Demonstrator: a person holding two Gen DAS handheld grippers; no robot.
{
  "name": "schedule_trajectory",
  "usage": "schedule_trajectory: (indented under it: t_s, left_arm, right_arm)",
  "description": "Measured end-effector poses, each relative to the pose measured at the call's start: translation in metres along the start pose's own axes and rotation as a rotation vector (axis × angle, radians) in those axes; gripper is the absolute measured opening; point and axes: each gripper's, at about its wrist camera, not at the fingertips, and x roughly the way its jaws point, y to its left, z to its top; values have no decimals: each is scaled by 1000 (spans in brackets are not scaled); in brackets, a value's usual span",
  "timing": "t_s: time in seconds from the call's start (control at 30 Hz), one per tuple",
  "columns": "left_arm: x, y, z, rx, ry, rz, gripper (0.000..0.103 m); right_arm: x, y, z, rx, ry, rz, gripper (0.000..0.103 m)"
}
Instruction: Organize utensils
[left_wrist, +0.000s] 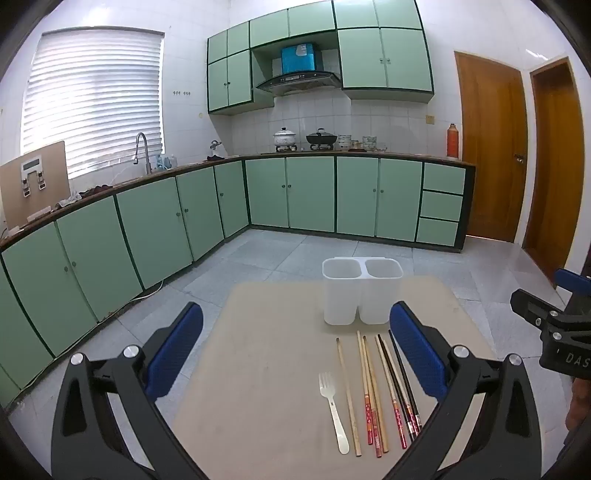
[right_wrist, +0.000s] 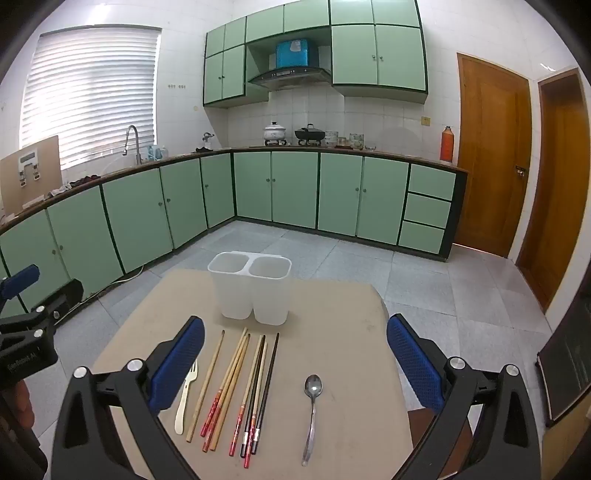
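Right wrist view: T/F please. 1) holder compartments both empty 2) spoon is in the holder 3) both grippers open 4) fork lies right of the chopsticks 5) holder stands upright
1) Both compartments of the white holder are empty: true.
2) The spoon is in the holder: false; it lies flat on the board, apart from the other utensils.
3) The left gripper and right gripper are open: true, neither holding anything.
4) The fork lies right of the chopsticks: false; it lies left of them.
5) The holder stands upright: true.
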Motion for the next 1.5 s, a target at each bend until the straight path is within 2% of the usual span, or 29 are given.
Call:
schedule_trajectory:
  t_s: [0.4,1.5]
  left_arm:
    - [5,-7,-7,2,-4,17,98]
    - [5,1,-4,-1,-2,19,98]
  right_arm:
    - [0,0,-1,-1,-8,-1,97]
    - [0,0,-1,2,-2,1,97]
